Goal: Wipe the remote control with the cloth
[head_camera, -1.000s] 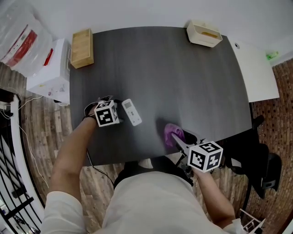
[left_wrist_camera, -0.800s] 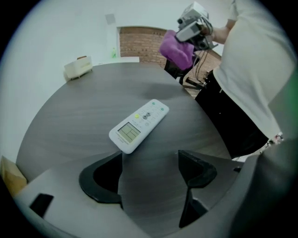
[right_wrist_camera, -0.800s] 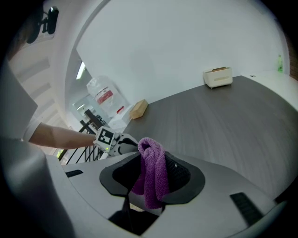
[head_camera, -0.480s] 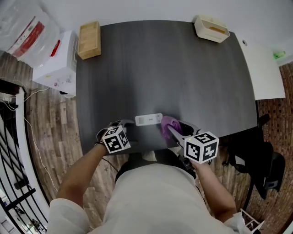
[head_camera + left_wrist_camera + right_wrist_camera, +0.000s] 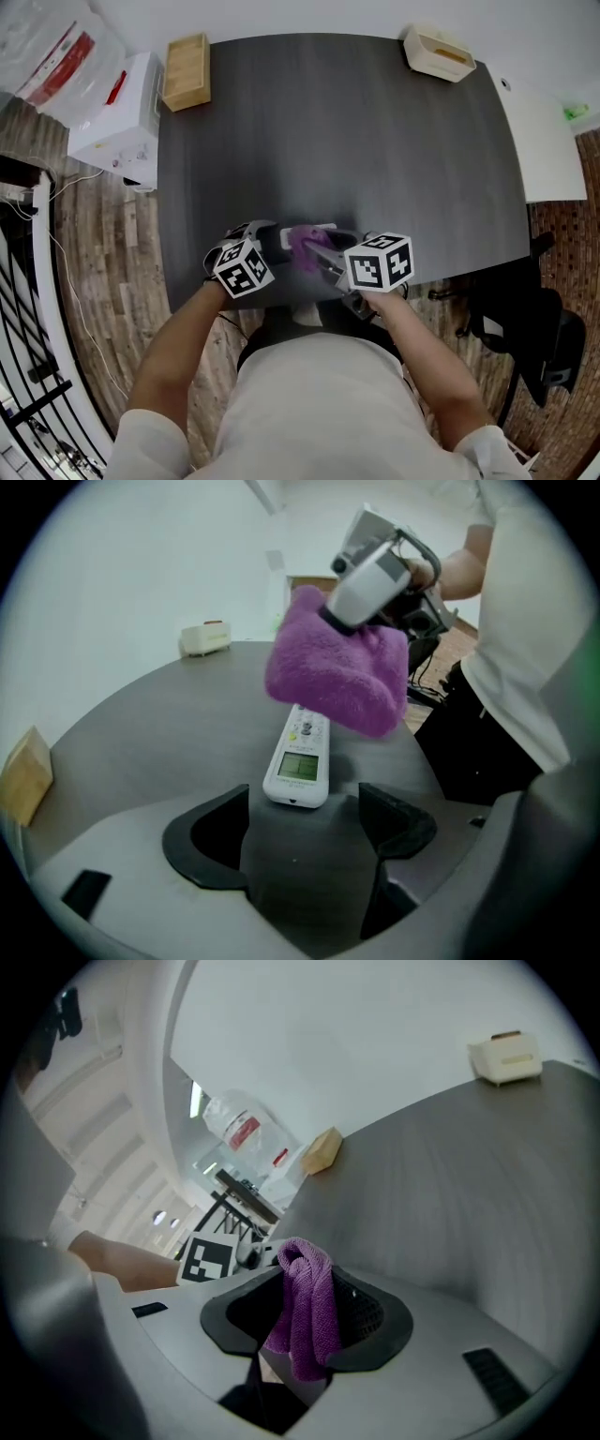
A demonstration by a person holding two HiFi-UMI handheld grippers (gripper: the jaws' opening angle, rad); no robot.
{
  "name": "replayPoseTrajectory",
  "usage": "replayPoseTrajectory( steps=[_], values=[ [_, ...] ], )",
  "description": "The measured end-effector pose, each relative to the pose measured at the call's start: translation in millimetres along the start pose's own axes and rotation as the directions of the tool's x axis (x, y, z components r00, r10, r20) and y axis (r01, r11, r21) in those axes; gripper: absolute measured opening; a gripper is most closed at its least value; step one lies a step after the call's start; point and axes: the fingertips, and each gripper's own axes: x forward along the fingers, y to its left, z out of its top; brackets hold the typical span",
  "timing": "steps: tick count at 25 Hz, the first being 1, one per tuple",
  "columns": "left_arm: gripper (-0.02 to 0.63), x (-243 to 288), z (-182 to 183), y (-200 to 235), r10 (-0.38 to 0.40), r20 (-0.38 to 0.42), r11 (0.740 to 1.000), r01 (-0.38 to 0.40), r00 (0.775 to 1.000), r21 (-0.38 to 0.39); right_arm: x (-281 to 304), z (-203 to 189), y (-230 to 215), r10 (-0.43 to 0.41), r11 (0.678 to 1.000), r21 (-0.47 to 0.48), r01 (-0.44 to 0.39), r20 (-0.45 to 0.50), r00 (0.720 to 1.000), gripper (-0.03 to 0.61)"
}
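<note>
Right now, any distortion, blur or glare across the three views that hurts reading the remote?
Head view: mild barrel bowing of the table edges, no glare. Left gripper view: heavy fisheye, black corners, yet the remote is sharp, with the cloth casting a soft shadow beside it. Right gripper view: fisheye, cloth sharp in the tongs of the right gripper, bright background at left washed out.

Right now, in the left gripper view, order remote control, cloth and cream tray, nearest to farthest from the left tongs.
1. Remote control, just ahead.
2. Cloth, over its far end.
3. Cream tray, far table edge.
</note>
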Motion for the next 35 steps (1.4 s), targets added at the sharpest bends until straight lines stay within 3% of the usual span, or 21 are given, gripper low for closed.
replayPoseTrajectory(
  steps=[4, 8, 13, 25, 35],
  values=[
    [0.360, 5.6, 8.3, -1.2, -0.034, -0.012, 0.997, 0.035, 0.999, 0.070, 32.9, -0.2, 5.0, 0.073, 0.996, 0.056, -0.070, -0.045, 0.996, 0.149],
    [0.345, 10.3, 11.7, -3.2, -0.045, -0.023, 0.995, 0.047, 0.999, 0.091, 49.3, -7.4, -7.0, 0.039, 0.998, 0.043, -0.035, -0.093, 0.995, 0.150],
    [0.261, 12.4, 9.8, -1.4, -0.040, -0.009, 0.999, 0.040, 0.999, 0.032, 53.7, -13.7, -18.2, -0.025, 1.000, -0.013, 0.024, -0.122, 0.992, 0.149],
    [0.228, 13.4, 10.1, 4.1, 0.009, 0.009, 0.999, -0.009, 1.000, -0.054, 46.7, -17.1, -40.5, -0.186, 0.974, -0.154, 0.166, -0.129, 0.974, 0.149],
    [0.224, 13.7, 10.3, 5.3, 0.016, 0.006, 0.998, -0.016, 1.000, -0.067, 33.3, -19.7, -45.8, -0.259, 0.935, -0.274, 0.223, -0.102, 0.961, 0.149]
  ],
)
